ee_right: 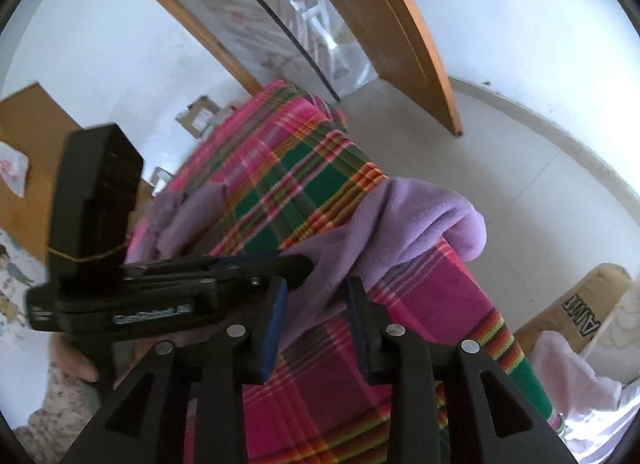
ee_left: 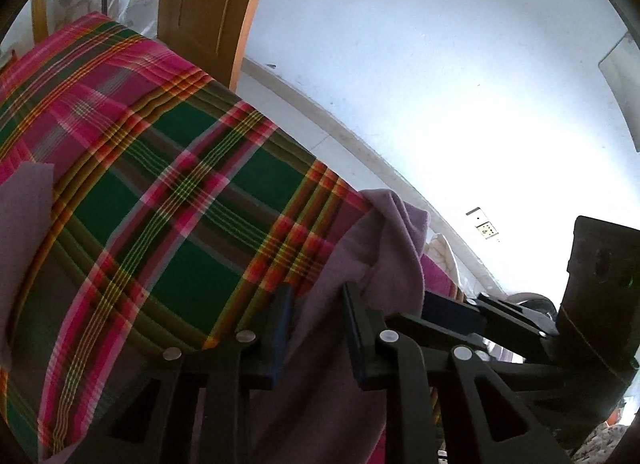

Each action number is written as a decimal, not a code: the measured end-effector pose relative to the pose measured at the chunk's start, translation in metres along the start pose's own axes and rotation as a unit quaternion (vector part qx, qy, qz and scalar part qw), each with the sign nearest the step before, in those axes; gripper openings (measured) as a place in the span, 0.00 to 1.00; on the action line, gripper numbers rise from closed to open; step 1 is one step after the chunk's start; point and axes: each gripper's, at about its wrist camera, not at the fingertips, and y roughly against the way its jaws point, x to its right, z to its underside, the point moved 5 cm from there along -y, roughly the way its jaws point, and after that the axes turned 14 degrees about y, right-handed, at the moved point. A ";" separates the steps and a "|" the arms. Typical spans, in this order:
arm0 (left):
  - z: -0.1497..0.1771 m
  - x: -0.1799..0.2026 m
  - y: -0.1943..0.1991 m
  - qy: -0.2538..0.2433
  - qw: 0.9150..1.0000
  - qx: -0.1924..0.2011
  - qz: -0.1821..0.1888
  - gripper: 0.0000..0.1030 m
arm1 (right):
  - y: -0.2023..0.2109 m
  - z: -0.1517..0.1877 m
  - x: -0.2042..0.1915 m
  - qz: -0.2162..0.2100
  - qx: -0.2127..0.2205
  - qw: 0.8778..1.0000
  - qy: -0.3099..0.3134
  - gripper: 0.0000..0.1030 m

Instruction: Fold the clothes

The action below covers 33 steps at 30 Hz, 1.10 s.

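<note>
Your left claw [ee_left: 318, 328] and right claw [ee_right: 316, 324] both stand apart around the soft, limp purple cloth [ee_right: 404, 216]; pinch its edge firmly

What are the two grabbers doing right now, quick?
Left gripper: open, lilac garment between its fingers, not pinched.
Right gripper: open, same lilac cloth between its fingers, not pinched.

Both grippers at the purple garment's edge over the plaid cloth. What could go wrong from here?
1. Right gripper jaws stand apart with the purple garment loose between them; the fabric may slip free before a fold.
2. Left gripper sits right where the garment meets the plaid cloth; closing could pinch both layers.
3. The two grippers are crowded together and may collide.
</note>
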 end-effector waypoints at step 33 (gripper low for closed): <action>-0.034 -0.028 0.019 0.122 0.990 0.055 0.043 0.04 | 0.047 0.052 0.047 -0.018 0.058 0.992 -0.114 0.02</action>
